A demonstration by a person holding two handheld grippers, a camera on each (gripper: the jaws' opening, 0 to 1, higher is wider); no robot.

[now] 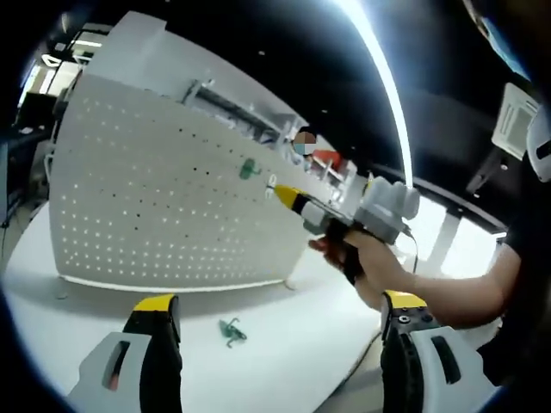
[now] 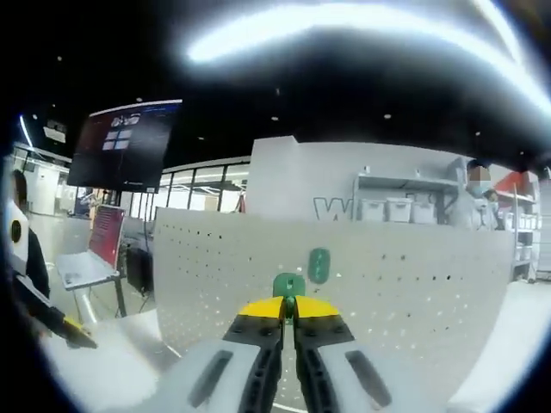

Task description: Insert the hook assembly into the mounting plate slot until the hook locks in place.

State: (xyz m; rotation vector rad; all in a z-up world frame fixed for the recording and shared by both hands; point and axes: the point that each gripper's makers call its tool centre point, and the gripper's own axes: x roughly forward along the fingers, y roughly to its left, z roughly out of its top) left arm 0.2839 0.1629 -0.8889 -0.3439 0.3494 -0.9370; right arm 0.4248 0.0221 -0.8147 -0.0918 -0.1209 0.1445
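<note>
Yellow-tipped jaws of the right gripper (image 2: 288, 308) rise closest in the right gripper view, drawn narrow and pinching a small green hook (image 2: 288, 285) between their tips. Only the hook's rounded upper part shows above the yellow pads; it is a plain mid-green plastic piece. Straight ahead of those tips stands the white pegboard (image 2: 413, 284), upright, its face dotted with rows of small holes. A second green hook (image 2: 319, 264) sits on the board just above and slightly right of the held one, an oblong tab lying flat against the panel. Beyond the board, large grey letters on a far wall begin with "W"; the rest is hidden.

In the left gripper view, the left gripper (image 1: 280, 314) stands wide, nothing between its jaws. Between and just ahead of them a third green hook (image 1: 231, 330) lies loose on the white bench (image 1: 293, 353), a bent, wiry-looking shape. Further ahead, a hand (image 1: 366, 258) brings the right gripper up to the pegboard near the mounted hook.
</note>
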